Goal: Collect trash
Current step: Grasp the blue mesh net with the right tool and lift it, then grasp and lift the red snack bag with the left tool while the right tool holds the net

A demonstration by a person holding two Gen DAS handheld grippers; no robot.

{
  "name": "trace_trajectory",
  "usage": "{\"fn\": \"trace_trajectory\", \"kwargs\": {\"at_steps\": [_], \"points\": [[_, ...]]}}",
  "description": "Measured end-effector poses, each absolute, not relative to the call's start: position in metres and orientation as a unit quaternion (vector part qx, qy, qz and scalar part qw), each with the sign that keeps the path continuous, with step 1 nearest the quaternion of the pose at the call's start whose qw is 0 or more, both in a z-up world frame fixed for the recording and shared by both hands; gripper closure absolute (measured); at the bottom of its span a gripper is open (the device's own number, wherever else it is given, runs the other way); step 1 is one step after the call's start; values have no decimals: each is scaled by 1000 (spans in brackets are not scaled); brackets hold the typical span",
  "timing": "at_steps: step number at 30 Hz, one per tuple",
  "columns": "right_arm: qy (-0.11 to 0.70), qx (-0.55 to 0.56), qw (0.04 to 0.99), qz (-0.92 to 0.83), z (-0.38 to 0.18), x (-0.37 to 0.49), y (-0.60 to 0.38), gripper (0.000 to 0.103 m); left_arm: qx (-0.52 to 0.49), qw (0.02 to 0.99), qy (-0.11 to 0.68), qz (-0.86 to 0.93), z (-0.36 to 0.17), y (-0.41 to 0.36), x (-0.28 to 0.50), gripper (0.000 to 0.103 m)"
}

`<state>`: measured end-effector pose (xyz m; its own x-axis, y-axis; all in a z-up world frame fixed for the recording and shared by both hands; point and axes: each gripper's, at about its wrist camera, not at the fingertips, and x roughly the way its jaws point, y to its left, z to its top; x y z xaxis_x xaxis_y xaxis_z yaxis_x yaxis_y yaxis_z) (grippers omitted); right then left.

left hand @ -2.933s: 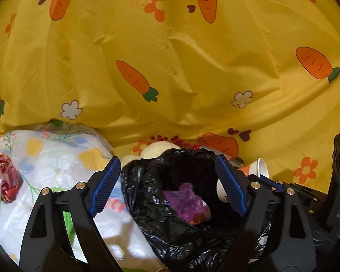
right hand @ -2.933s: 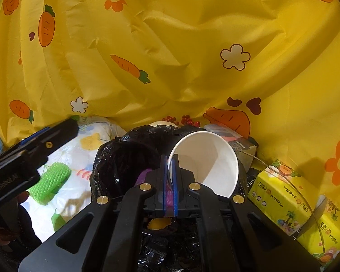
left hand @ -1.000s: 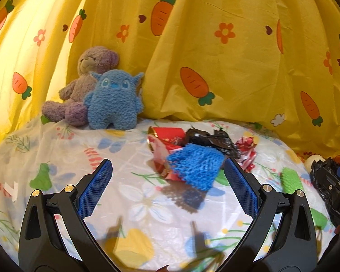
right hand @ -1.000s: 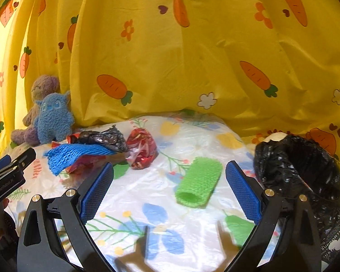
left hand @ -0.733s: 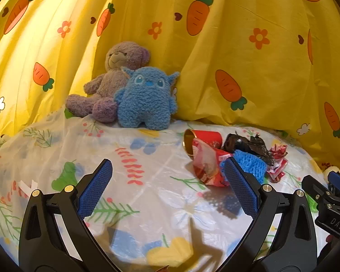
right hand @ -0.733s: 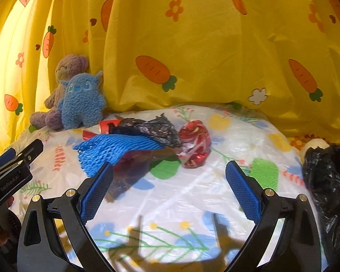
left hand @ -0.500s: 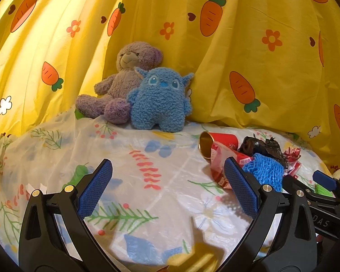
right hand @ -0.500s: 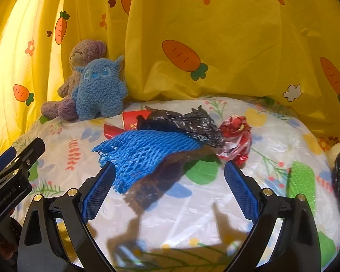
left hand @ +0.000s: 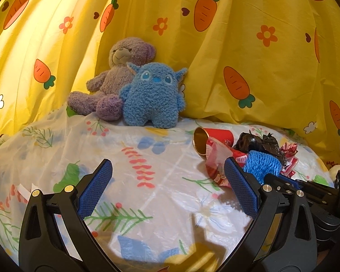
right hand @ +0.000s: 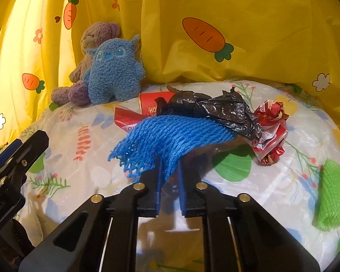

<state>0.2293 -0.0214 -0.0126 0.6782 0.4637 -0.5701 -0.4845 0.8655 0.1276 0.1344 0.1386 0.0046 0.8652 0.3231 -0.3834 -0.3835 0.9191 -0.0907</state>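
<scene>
On a desk (right hand: 283, 204) covered with a flowered plastic sheet, in front of a yellow carrot-print curtain (right hand: 238, 11), a heap of trash lies around one landmark: the blue foam net sleeve (right hand: 170, 133).

Left of the sleeve, the left tongs (left hand: 167, 189) hang wide open over bare sheet, holding nothing. Behind and left of the sleeve sit a purple teddy bear (right hand: 88, 45) and a blue plush monster (right hand: 113, 70), well apart from it and not trash.

At the sleeve itself, the right tongs (right hand: 170, 170) have just closed and now pinch its frayed near edge between the blue pads. The grip takes only the fringe, not the body of the net.

Touching the sleeve from behind are a red paper cup (right hand: 151, 104) on its side and a flat red wrapper (right hand: 127, 117). A crumpled black plastic bag (right hand: 215, 111) drapes over the sleeve's far end. Just right of that lies a crumpled red foil wrapper (right hand: 272, 131). Further right, apart, lies a green foam net sleeve (right hand: 331, 199).

Likely risks: a lift could let the stretchy mesh slip or tear out of so shallow a pinch. The black bag resting on the sleeve could be dragged along and dropped partway, or tip the cup and roll it toward the desk edge. The open netting could also snag the flat wrapper.
</scene>
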Motion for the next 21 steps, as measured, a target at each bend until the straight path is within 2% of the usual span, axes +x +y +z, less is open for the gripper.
{"fn": "trace_trajectory", "kwargs": {"at_steps": [8,21], "points": [[253,-25,937,240,2,189,-66,98,-81,968,181,155,8,126,134,6],[228,-13,950,213,7,152,-132,98,-80,973,194,96,16,93,166,7]]}}
